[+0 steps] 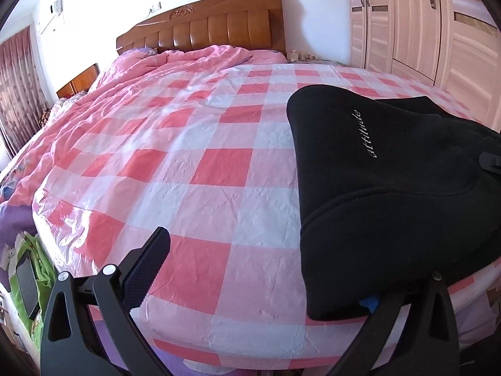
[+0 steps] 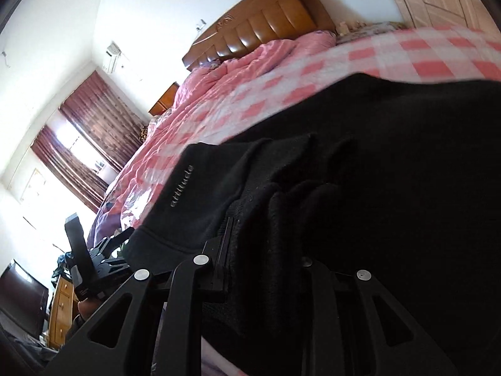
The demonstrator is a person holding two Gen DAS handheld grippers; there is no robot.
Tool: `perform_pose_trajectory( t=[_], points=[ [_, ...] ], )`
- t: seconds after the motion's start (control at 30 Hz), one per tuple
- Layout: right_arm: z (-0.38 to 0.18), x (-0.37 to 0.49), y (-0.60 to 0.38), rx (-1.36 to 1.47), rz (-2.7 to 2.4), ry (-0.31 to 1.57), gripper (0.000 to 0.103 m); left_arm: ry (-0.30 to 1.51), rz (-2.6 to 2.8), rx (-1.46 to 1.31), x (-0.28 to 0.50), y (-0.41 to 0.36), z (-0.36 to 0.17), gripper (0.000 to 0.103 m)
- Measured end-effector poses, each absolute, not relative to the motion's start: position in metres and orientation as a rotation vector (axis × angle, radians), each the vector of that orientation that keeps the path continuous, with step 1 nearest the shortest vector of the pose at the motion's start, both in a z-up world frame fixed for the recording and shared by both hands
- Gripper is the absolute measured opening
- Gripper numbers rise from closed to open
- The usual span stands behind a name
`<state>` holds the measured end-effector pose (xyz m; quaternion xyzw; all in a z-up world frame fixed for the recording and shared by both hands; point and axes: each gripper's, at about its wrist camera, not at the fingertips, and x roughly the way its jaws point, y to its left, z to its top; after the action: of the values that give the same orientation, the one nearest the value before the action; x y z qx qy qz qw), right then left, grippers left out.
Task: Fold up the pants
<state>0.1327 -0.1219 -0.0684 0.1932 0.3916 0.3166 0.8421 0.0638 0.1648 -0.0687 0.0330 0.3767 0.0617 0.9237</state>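
- As I read both cams, pants (image 1: 391, 188) lie bunched at bed (image 1: 219, 163) edge.
- R gripper (image 2: 263, 250) jaws clamp pants fabric, prob. for a fold.
- L gripper (image 1: 281, 269) jaws wide, empty.

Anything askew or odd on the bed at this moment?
Yes: the black pants sit at the near edge of the checked sheet, bunched unevenly rather than flat. The right gripper is clamped on a thick wad of fabric. The pink quilt lies rumpled by the headboard.
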Motion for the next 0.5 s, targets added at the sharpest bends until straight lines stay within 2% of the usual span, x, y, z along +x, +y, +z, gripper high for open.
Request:
perform_pose_trajectory(
  t=[0.1,0.3,0.5],
  points=[
    [-0.062,0.128,-0.120,0.393,0.673,0.804,0.022,0.778,0.135,0.046,0.063,0.167,-0.069,0.102],
    [-0.091,0.134,-0.139,0.487,0.659,0.848,0.022,0.780,0.132,0.086,0.063,0.161,-0.070,0.102],
    [-0.081,0.127,-0.135,0.427,0.618,0.821,0.022,0.790,0.129,0.128,0.064,0.157,-0.067,0.102]
  ],
)
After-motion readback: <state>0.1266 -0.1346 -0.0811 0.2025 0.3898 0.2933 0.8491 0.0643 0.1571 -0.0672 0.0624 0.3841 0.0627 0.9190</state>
